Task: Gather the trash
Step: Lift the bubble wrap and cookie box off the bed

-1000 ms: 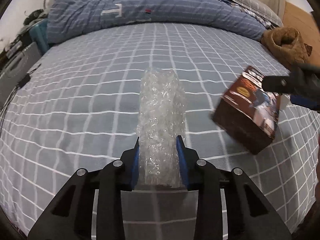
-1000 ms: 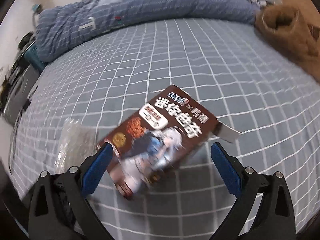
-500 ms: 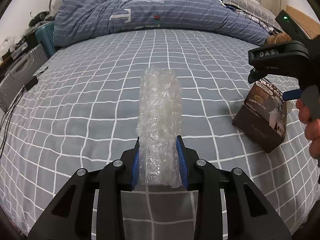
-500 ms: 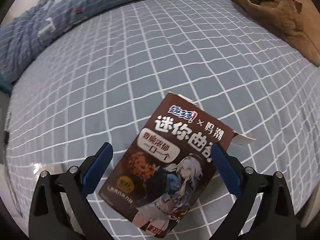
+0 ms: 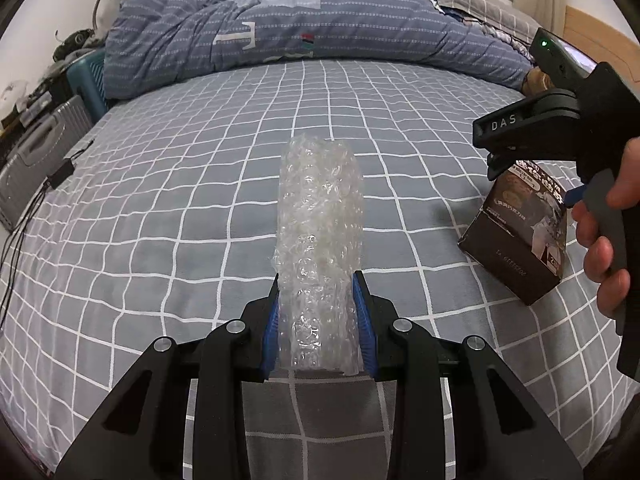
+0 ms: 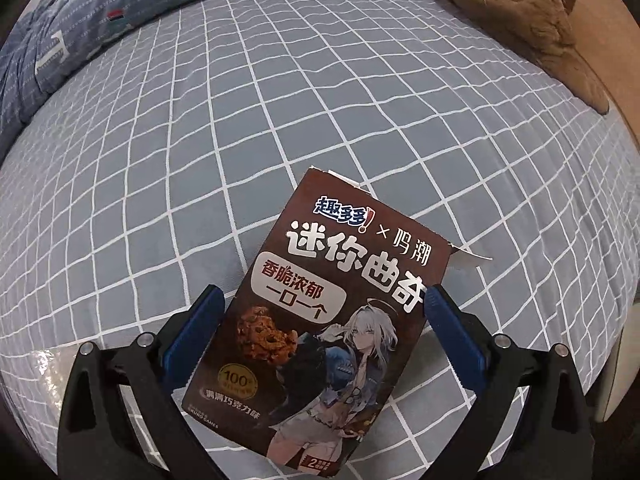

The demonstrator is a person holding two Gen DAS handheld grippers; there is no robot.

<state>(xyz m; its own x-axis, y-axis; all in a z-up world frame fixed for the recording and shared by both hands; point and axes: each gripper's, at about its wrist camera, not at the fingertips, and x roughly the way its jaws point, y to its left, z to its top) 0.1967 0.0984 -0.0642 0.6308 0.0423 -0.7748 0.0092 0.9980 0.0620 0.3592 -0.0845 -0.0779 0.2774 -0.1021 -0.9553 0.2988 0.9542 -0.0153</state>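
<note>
My left gripper (image 5: 318,280) is shut on a roll of clear bubble wrap (image 5: 320,220) and holds it above the grey checked bed sheet (image 5: 160,208). A brown cookie box (image 6: 324,316) with an open top flap lies on the sheet. My right gripper (image 6: 320,300) is open, with one blue finger on each side of the box and close to its edges. In the left wrist view the box (image 5: 520,236) lies at the right under the hand-held right gripper (image 5: 532,176).
A rumpled blue duvet (image 5: 304,28) lies across the far side of the bed. A brown plush item (image 6: 528,4) sits at the far right corner. A grey suitcase (image 5: 36,156) and cables stand left of the bed. The bed's right edge (image 6: 616,320) is near the box.
My right gripper has come down over the cookie box, so its fingers now flank it closely. The left gripper has lifted slightly with the bubble wrap still held.
</note>
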